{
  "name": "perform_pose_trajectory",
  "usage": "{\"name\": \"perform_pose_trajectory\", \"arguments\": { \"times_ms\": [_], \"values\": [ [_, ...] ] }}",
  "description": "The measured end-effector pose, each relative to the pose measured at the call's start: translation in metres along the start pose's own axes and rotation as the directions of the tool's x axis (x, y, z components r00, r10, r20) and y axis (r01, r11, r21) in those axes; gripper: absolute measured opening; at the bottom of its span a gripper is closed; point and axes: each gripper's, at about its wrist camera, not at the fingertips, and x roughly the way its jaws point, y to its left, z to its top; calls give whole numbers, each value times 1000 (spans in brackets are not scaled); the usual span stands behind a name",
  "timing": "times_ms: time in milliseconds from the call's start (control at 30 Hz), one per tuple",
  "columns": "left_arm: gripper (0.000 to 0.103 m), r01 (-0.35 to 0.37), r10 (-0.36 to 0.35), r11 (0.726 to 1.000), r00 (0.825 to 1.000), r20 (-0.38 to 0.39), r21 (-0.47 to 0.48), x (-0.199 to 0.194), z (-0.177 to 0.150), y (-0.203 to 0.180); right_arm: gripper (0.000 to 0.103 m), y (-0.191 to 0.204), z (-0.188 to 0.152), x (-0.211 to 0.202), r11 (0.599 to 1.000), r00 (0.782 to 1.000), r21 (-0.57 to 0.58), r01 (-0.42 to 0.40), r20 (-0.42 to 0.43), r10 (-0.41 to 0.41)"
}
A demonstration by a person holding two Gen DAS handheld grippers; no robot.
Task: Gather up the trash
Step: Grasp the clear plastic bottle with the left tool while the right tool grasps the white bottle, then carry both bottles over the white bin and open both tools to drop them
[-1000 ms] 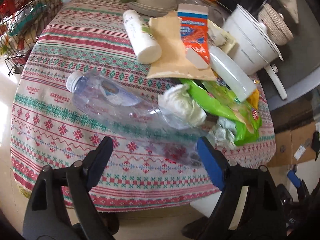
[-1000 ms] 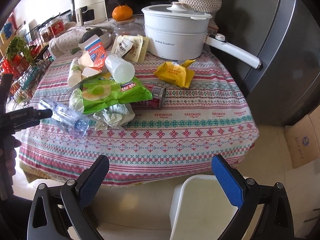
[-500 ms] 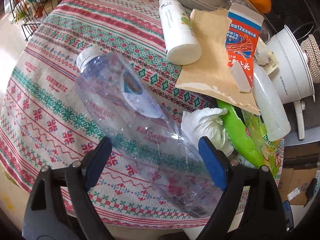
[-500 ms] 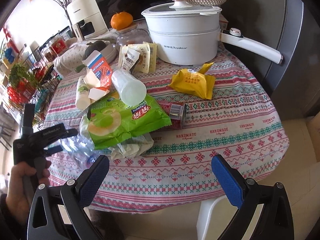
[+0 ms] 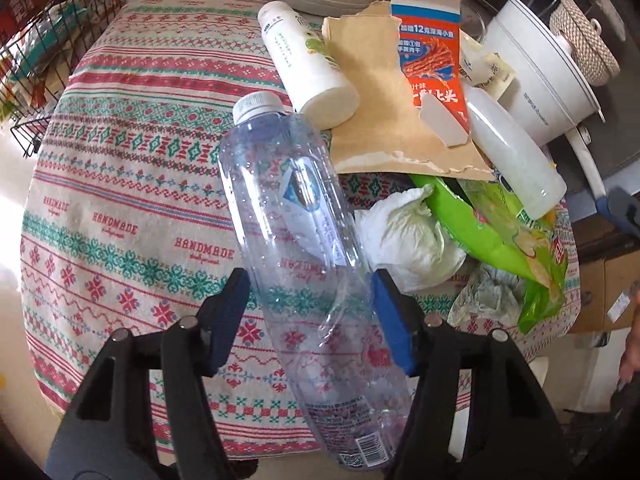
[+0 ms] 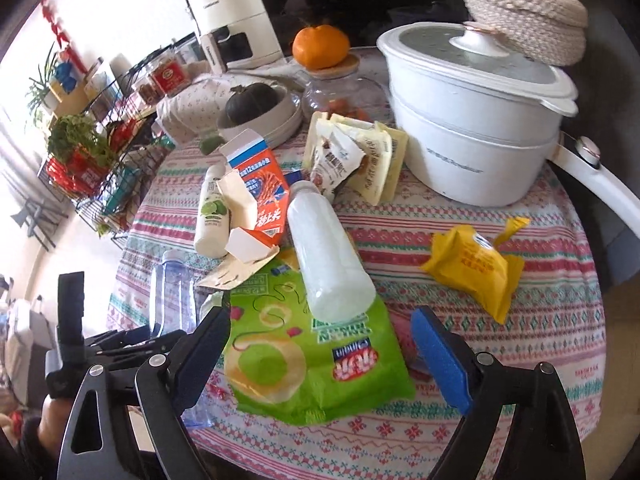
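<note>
Left gripper (image 5: 310, 312) has dropped over the bottle (image 5: 296, 236) lying on the table (image 5: 120, 208); jaws closing, pads at its sides, not clearly pinching yet. Right gripper (image 6: 320, 354) (spread, closing, empty) now hangs over the chip bag (image 6: 304, 364).

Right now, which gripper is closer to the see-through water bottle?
Left. The left gripper is closing around the water bottle; the right gripper hovers beside it, over the green chip bag.
</note>
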Motion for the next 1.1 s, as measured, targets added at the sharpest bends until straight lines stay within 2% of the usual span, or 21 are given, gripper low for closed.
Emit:
{"name": "perform_pose_trajectory", "arguments": {
  "times_ms": [167, 267, 367, 433, 467, 600, 767, 933, 1100],
  "values": [
    [64, -18, 19, 999, 999, -32, 33, 2, 8, 3, 87, 13, 37, 56, 996, 991, -66, 67, -113, -74],
    [65, -18, 21, 997, 999, -43, 68, 10, 5, 4, 86, 12, 43, 89, 992, 980, -90, 83, -173, -98],
    [64, -11, 14, 998, 999, -41, 66, 11, 9, 3, 72, 11, 44, 111, 991, 970, -99, 92, -214, -112],
    [64, -18, 19, 998, 999, -29, 60, 12, 13, 1, 54, 12, 41, 120, 991, 967, -99, 85, -232, -107],
    [64, -21, 22, 998, 1000, -19, 61, 11, 15, 4, 53, 13, 40, 121, 992, 969, -98, 78, -228, -98],
    [64, -17, 13, 996, 999, 43, 90, -9, 24, -3, 51, 14, 39, 106, 994, 982, -86, 69, -172, -83],
    [63, -11, -5, 994, 989, 147, 109, -36, 24, -11, 50, 15, 40, 58, 991, 988, -73, 117, -92, -123],
    [63, 23, -54, 991, 968, 246, 129, -60, 16, -21, 50, 7, 27, 4, 992, 992, -42, 122, -14, -123],
    [63, 78, -136, 980, 935, 328, 185, -91, -4, -32, 50, 4, -4, -50, 995, 993, -1, 101, 64, -101]
  ]
}}
